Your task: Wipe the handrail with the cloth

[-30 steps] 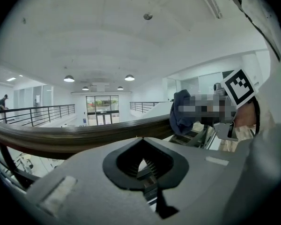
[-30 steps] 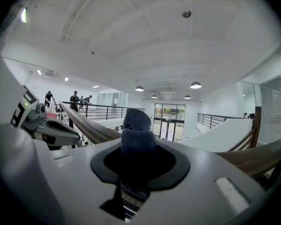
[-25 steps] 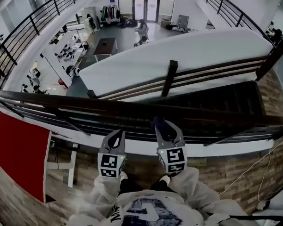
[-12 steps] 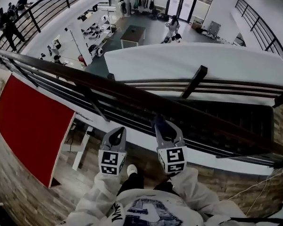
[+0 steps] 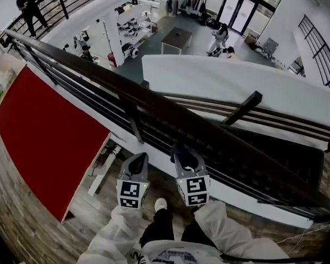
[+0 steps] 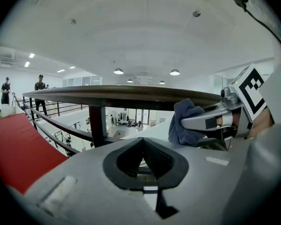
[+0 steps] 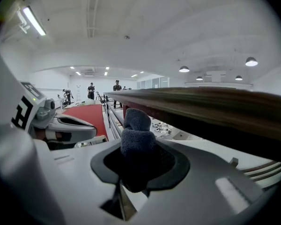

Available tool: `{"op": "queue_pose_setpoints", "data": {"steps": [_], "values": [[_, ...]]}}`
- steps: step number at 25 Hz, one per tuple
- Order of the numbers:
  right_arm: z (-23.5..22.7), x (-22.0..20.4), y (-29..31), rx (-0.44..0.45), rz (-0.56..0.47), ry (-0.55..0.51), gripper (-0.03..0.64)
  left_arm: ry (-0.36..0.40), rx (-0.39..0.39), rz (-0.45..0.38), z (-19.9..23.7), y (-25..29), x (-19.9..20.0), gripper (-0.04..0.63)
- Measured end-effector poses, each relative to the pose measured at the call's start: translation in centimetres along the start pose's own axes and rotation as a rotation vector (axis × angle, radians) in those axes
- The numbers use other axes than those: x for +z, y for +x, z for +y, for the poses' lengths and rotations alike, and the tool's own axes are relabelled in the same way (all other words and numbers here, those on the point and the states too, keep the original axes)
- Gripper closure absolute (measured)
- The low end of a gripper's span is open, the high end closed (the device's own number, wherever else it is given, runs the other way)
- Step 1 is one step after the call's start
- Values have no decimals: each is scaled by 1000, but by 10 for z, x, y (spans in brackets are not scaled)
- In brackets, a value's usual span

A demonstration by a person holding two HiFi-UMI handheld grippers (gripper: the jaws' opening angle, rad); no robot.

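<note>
A dark wooden handrail [image 5: 154, 100] crosses the head view from upper left to lower right, above black metal rails. My right gripper [image 5: 182, 153] is shut on a dark blue cloth [image 7: 136, 135], which pokes up between its jaws just under the handrail [image 7: 215, 104]. My left gripper [image 5: 135, 164] is shut with nothing in it and sits a little lower and to the left, short of the rail. In the left gripper view the cloth [image 6: 183, 123] shows beside the handrail [image 6: 126, 93] at the right.
A red panel [image 5: 44, 131] lies below at the left. Beyond the rail is an open hall far below with tables and people. A black baluster post [image 5: 133, 122] stands just left of the grippers. Wooden plank floor [image 5: 22, 224] is underfoot.
The head view has swung, so the handrail now slants down to the right and the red panel looks bigger. Both grippers keep their pose close under the rail.
</note>
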State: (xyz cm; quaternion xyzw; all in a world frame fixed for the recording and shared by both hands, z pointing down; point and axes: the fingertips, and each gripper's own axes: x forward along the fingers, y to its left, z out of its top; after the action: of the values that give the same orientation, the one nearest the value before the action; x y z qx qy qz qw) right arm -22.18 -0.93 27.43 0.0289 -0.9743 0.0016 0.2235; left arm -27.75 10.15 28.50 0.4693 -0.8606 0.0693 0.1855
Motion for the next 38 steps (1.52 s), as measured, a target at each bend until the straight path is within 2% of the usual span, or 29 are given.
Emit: {"op": "queue_pose_setpoints", "data": {"steps": [5,14,21,27,33,38], "values": [[32,3,63,46,26,22,512,-3,33,-10,50,16,-13,595],[45,-5,137,94,22,93,512,7,78,-45,88,65,-26,595],[53,9,208,161,71,206,512,63,84,-70,116,102,-5,595],[42,11,239,163,119,406,512,74,79,-69,123,111,1,595],[46,2,255,146,158,321,512,123,49,-65,119,116,4,595],[53,2,260,110,168,279,513,116,39,-50,120,114,-5,595]]}}
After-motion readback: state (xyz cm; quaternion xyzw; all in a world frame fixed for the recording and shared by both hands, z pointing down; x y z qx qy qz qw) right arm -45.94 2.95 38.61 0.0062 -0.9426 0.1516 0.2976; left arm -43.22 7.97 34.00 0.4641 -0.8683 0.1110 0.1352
